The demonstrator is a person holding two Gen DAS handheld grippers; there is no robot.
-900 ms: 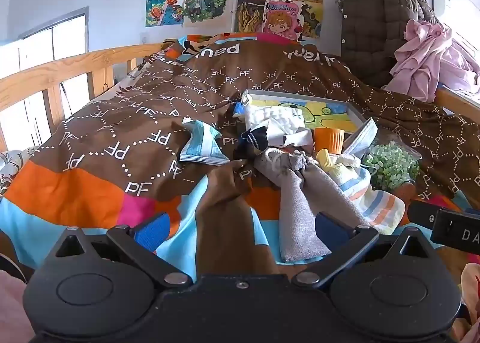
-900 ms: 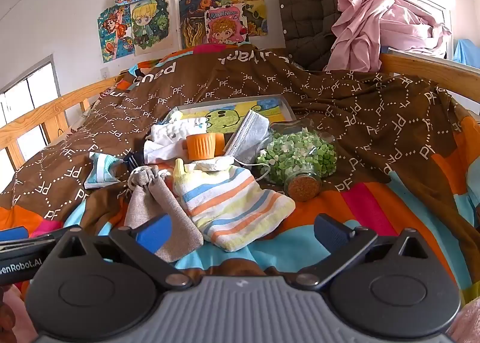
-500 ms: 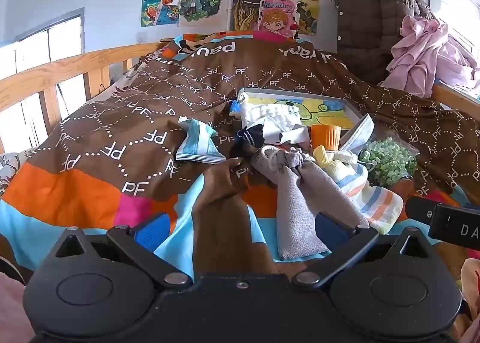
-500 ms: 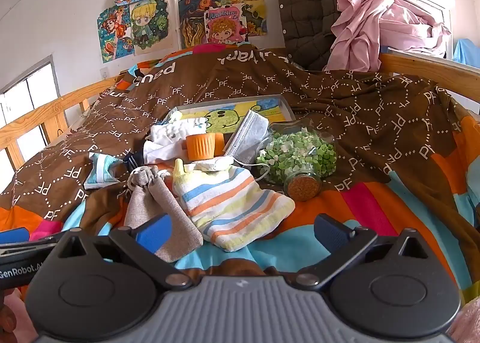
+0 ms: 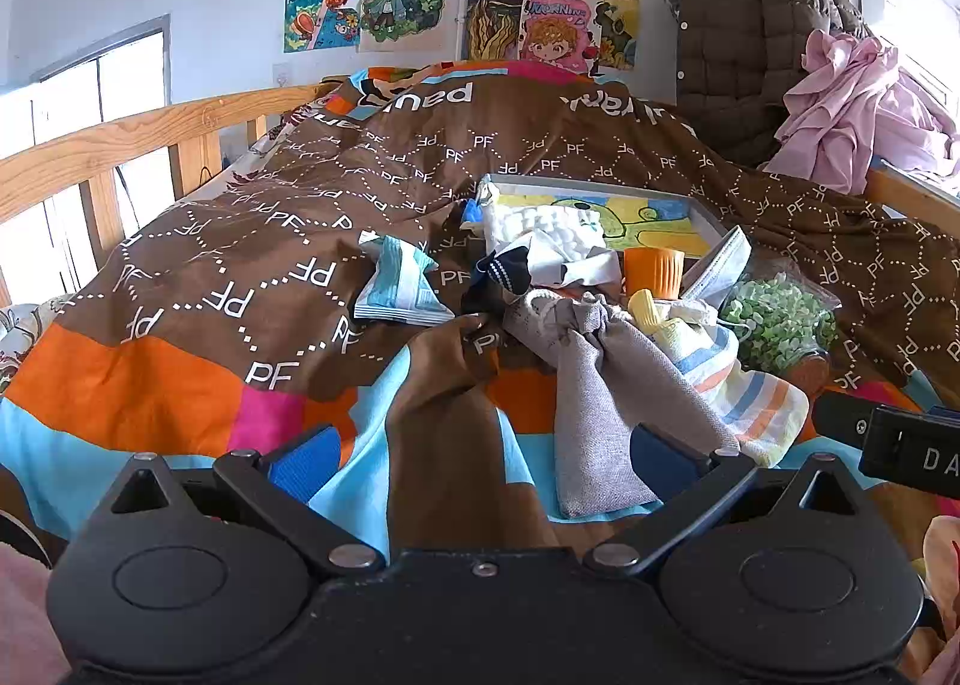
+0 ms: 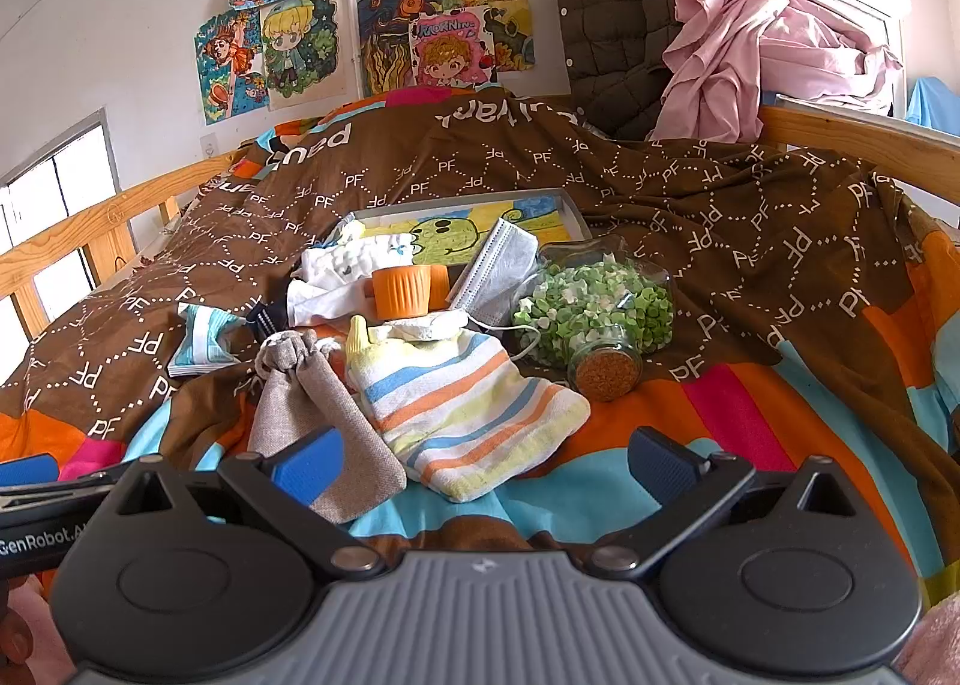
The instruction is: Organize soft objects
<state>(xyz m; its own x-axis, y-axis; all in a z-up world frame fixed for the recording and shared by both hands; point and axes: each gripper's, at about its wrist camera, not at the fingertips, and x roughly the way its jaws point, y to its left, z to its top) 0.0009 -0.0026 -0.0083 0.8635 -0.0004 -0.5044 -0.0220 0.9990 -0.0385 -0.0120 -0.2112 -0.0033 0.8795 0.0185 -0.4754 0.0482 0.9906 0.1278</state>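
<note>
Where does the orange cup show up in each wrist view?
Left wrist: the orange cup sits right of centre, behind the grey pouch and beside the striped cloth.
Right wrist: the orange cup sits left of centre, just behind the striped cloth.
Shared landmark: the tray with the cartoon picture lies right behind the cup in both views.

Right gripper (image 6: 483, 454) hangs wide open over the quilt's (image 6: 750, 241) near edge, striped pouch (image 6: 474, 415) and grey drawstring bag (image 6: 312, 415) touching, just ahead.
</note>
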